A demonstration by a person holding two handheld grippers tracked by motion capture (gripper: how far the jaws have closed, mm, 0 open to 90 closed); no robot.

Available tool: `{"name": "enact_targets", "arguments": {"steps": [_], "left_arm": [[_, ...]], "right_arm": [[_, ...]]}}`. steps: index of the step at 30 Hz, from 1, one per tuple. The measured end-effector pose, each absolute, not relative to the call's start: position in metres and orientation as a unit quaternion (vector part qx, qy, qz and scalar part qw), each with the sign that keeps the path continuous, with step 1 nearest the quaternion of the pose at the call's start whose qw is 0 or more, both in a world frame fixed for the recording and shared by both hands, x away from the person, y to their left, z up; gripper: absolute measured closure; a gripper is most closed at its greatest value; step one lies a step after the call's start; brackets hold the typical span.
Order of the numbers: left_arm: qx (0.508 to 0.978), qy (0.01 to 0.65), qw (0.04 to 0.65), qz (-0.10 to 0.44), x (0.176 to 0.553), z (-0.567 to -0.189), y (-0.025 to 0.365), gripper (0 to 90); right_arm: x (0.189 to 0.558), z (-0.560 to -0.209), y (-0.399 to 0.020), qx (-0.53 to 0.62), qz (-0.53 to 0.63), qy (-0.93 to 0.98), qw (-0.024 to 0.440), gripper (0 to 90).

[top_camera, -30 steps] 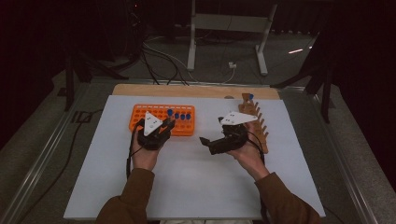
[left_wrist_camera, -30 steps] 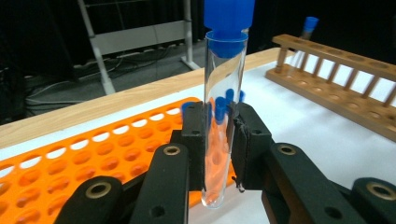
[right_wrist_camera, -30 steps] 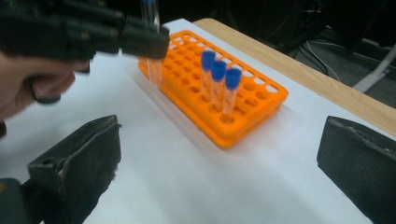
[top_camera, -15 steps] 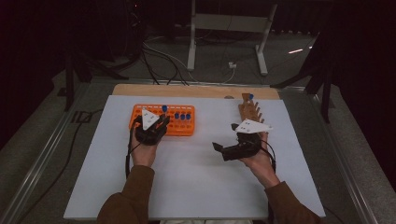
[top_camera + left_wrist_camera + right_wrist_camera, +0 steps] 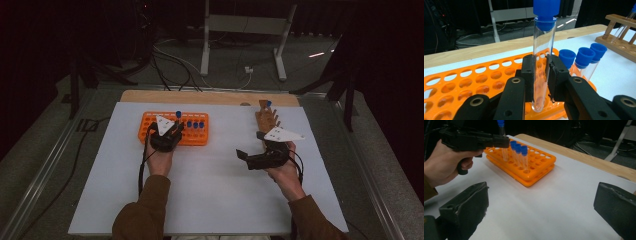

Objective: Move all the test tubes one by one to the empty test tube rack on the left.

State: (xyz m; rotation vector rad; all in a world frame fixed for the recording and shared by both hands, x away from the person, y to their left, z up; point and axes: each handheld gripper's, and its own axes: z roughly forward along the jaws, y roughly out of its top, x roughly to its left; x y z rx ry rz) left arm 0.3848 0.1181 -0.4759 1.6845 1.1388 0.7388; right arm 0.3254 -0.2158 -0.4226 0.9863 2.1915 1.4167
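Your left tool (image 5: 540,75) is clamped on a clear test tube (image 5: 541,57) with a blue cap, its two black jaws pressing the glass from either side about midway down. The tube stands upright, its rounded bottom hanging just over the holes of the orange rack (image 5: 474,82), close to the rack's near edge in the left gripper view. From above, you see that same tool (image 5: 167,135) over the middle of the rack (image 5: 197,137), with the blue cap poking up past it.

Three more blue-capped tubes (image 5: 584,62) stand in a row in the rack, just beside the held one on its right in the left gripper view; in the right gripper view they (image 5: 518,152) sit near the rack's corner, with your left hand (image 5: 446,162) and the lifted tube beside them.

Your right tool (image 5: 541,212) is open, jaws spread wide with nothing between them but the white sheet on the table (image 5: 554,202). In the high view it (image 5: 250,157) lies level, pointing towards your left, well apart from the orange rack and just in front of the wooden rack (image 5: 266,120). That wooden rack sits at the far right of the white sheet and carries one blue-capped tube (image 5: 268,104) at its far end.
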Motion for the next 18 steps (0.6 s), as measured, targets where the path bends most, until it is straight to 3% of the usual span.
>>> {"name": "enact_targets", "arguments": {"steps": [7,18], "left_arm": [[0.684,0.473,0.47,0.294,0.39,-0.484,0.113,78.1],[0.736,0.468,0.398,0.286,0.392,-0.501,0.105,78.6]], "right_arm": [[0.325,-0.423,-0.216,0.347,0.502,0.773,0.173,0.0],[0.325,-0.425,-0.217,0.346,0.503,0.773,0.171,0.0]]}}
